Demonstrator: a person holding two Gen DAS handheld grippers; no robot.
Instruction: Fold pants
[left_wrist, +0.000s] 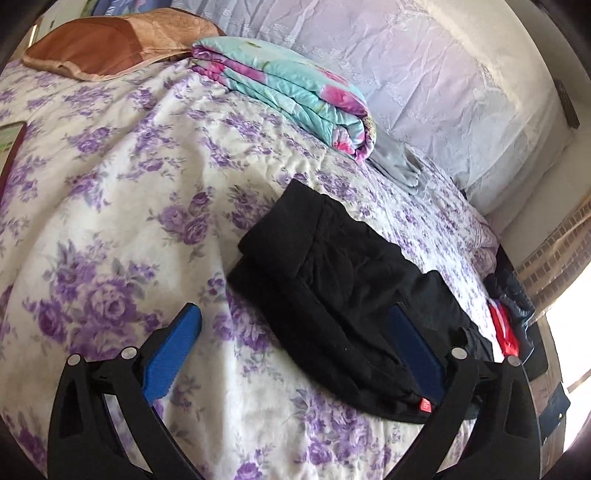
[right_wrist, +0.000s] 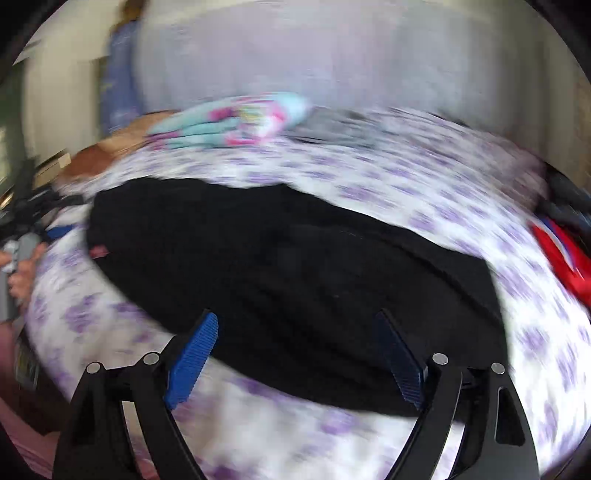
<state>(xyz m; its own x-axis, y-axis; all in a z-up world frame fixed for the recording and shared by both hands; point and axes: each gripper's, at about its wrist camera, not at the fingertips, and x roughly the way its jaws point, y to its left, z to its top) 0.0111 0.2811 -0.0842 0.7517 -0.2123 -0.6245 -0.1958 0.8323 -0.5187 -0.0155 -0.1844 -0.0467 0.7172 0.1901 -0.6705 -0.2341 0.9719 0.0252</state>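
Note:
The black pants (left_wrist: 343, 291) lie folded in a compact bundle on the purple-flowered bedspread (left_wrist: 122, 206), with a small red tag (left_wrist: 424, 405) at their near edge. My left gripper (left_wrist: 295, 317) is open and empty, its right blue pad over the pants' near side. In the blurred right wrist view the pants (right_wrist: 295, 273) fill the middle of the bed (right_wrist: 424, 184). My right gripper (right_wrist: 299, 325) is open and empty just above their near edge.
A folded turquoise and pink quilt (left_wrist: 291, 88) and a brown pillow (left_wrist: 110, 44) lie at the bed's far side, with a grey cloth (left_wrist: 399, 166) beside the quilt. Red and dark clothes (left_wrist: 506, 325) sit at the right edge. A lace-covered wall (left_wrist: 424, 66) stands behind.

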